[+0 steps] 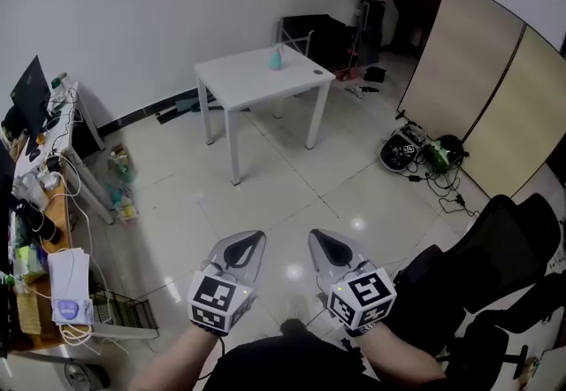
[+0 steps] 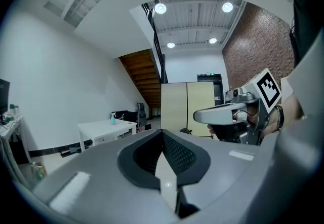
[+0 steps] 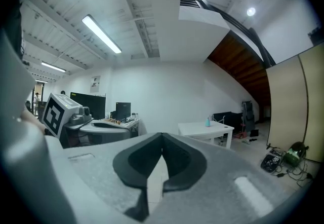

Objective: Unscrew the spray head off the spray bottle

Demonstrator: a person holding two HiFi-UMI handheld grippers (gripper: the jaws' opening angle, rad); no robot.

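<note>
Office: monitor (image 1: 29,90), cluttered desk (image 1: 55,208), swivel chair (image 1: 495,248), partitions (image 1: 482,62).

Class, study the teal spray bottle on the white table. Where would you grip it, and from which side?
Probably its wider lower body, from the near side, with the jaws level. The spray bottle stands upright on the white table and tapers upward, so a low grip leaves the narrow top free for unscrewing. Finer detail is too small to see.

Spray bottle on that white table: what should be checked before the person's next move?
1. Spray bottle upright on table: ok.
2. Spray head on the bottle: cannot tell, too small.
3. Bottle within reach: not ok, table stands across the floor.
4. Left gripper empty: ok, jaws shut.
5. Right gripper empty: ok, jaws shut.
6. Jaws open for a grip: not ok.
</note>
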